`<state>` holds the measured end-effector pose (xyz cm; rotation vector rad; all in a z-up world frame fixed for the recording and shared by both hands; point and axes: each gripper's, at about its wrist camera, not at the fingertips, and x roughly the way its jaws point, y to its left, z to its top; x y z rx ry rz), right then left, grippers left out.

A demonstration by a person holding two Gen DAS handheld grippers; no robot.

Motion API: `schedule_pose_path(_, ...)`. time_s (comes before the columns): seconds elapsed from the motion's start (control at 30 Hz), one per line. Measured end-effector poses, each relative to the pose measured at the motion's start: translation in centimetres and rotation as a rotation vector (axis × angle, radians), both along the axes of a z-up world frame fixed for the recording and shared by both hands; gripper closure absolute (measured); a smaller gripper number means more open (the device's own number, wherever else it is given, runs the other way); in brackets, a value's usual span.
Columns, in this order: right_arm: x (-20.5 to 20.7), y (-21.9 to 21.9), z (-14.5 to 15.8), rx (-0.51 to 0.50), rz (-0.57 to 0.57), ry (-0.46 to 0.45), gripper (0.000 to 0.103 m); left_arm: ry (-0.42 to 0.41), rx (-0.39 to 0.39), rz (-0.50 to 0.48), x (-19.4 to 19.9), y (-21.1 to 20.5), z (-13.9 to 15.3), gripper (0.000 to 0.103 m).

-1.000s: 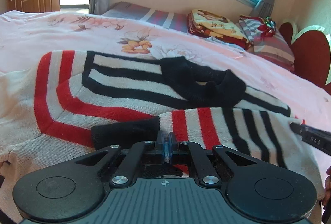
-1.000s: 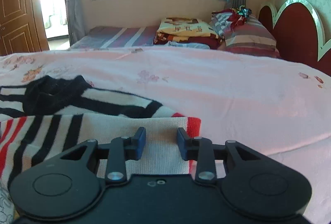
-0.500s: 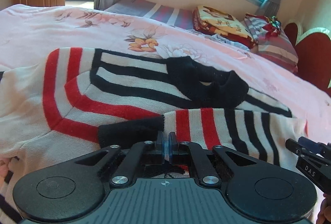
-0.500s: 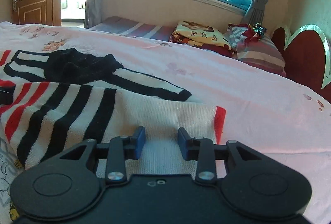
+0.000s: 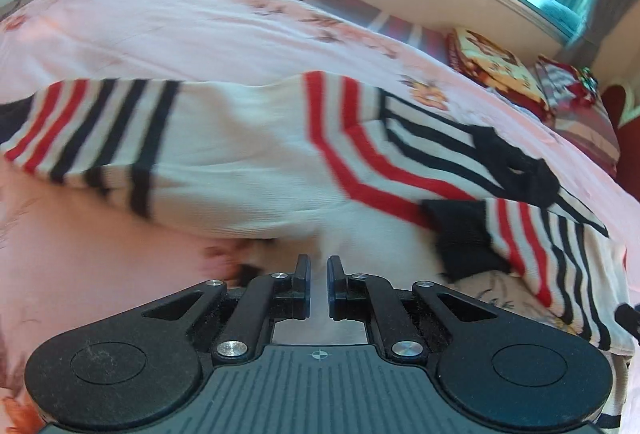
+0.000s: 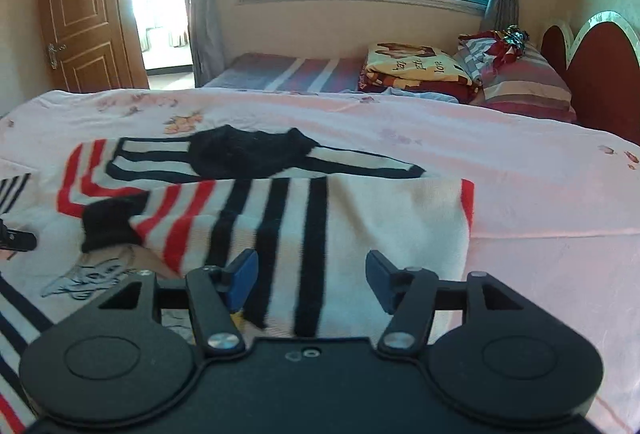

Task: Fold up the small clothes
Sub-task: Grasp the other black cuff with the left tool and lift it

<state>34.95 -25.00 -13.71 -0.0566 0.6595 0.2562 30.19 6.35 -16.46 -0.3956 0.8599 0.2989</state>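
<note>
A white sweater (image 5: 248,161) with red and black stripes and a black collar (image 5: 516,165) lies flat on the pink bed. Its right sleeve (image 5: 556,246), with a black cuff (image 5: 464,242), is folded across the body. Its left sleeve (image 5: 96,129) lies spread out to the left. My left gripper (image 5: 319,270) is slightly open and empty, just above the sweater's lower part. In the right wrist view the sweater (image 6: 360,218) lies ahead with the folded sleeve (image 6: 240,218) and cuff (image 6: 108,226). My right gripper (image 6: 308,270) is open wide and empty above the sleeve.
The pink floral bedspread (image 6: 520,173) covers the bed. A folded blanket (image 6: 416,69) and striped pillows (image 6: 524,77) lie at the far end by the red headboard (image 6: 600,73). A wooden door (image 6: 76,13) stands at the back left. The left gripper's tip (image 6: 16,238) shows at the right view's left edge.
My left gripper let go of the sleeve cuff, opened a little and swung left. My right gripper opened wider and pulled back from the sleeve, which now lies folded across the body.
</note>
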Motion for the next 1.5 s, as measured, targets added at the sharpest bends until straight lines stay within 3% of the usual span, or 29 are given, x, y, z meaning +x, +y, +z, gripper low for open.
schedule_pose_path(0.03, -0.7, 0.8, 0.2, 0.012, 0.007, 0.001, 0.042, 0.004, -0.007, 0.011, -0.5, 1.0, -0.1, 0.061)
schedule_pose_path(0.07, -1.5, 1.7, 0.3, 0.023, 0.013, 0.004, 0.041, 0.003, -0.004, 0.031, -1.0, 2.0, -0.1, 0.009)
schedule_pose_path(0.1, -2.3, 2.6, 0.5, 0.03, 0.017, 0.007, 0.041, -0.029, 0.014, 0.057, -1.8, 2.8, 0.2, 0.001)
schedule_pose_path(0.13, -3.1, 3.6, 0.5, 0.032, 0.021, 0.012, 0.041, -0.073, 0.036, 0.058, -2.6, 3.5, 0.5, 0.001)
schedule_pose_path(0.2, -4.5, 5.5, 0.4, 0.033, 0.034, 0.022, 0.039, -0.075, 0.059, 0.025, -3.2, 5.1, 0.9, 0.001)
schedule_pose_path(0.33, -6.1, 8.9, 0.3, 0.032, 0.055, 0.036, 0.037, -0.08, -0.033, 0.099, -4.8, 9.7, 0.2, 0.001)
schedule_pose_path(0.37, -6.3, 9.6, 0.2, 0.032, 0.055, 0.034, 0.036, -0.08, -0.055, 0.125, -5.2, 10.9, -0.1, 0.002)
schedule_pose_path(0.4, -6.6, 10.4, 0.2, 0.034, 0.053, 0.038, 0.036, -0.084, -0.075, 0.155, -5.6, 12.1, -0.5, 0.014)
schedule_pose_path(0.47, -6.7, 11.6, 0.0, 0.045, 0.05, 0.049, 0.036, -0.083, -0.134, 0.21, -6.1, 14.8, -1.4, 0.027)
schedule_pose_path(0.63, -6.7, 14.1, -0.4, 0.038, 0.054, 0.055, 0.036, -0.14, -0.273, 0.354, -6.4, 20.4, -3.8, 0.028)
schedule_pose_path(0.77, -6.0, 15.2, -0.7, 0.036, 0.04, 0.07, 0.036, -0.211, -0.299, 0.398, -4.8, 22.5, -4.8, 0.03)
schedule_pose_path(0.83, -5.7, 15.6, -1.0, 0.029, 0.03, 0.077, 0.036, -0.218, -0.285, 0.411, -3.6, 23.1, -5.0, 0.053)
schedule_pose_path(0.87, -5.6, 15.8, -1.1, 0.023, 0.026, 0.077, 0.036, -0.211, -0.281, 0.428, -3.1, 23.5, -5.4, 0.077)
schedule_pose_path(0.9, -5.5, 15.8, -1.2, 0.016, 0.023, 0.08, 0.036, -0.211, -0.302, 0.459, -2.8, 24.2, -5.9, 0.094)
schedule_pose_path(1.0, -5.1, 15.8, -1.4, 0.005, 0.01, 0.081, 0.036, -0.228, -0.341, 0.492, -2.0, 24.7, -6.4, 0.096)
schedule_pose_path(1.23, -3.9, 14.9, -2.5, -0.014, -0.035, 0.084, 0.036, -0.372, -0.161, 0.248, 0.2, 19.5, -0.8, 0.096)
schedule_pose_path(1.33, -2.9, 14.6, -4.4, -0.025, -0.026, 0.182, 0.036, -0.428, -0.092, 0.067, 2.3, 14.8, 2.4, 0.096)
schedule_pose_path(1.5, -3.7, 12.7, -3.1, 0.05, -0.047, 0.146, 0.038, -0.434, -0.065, -0.193, 6.5, 5.8, 4.3, 0.096)
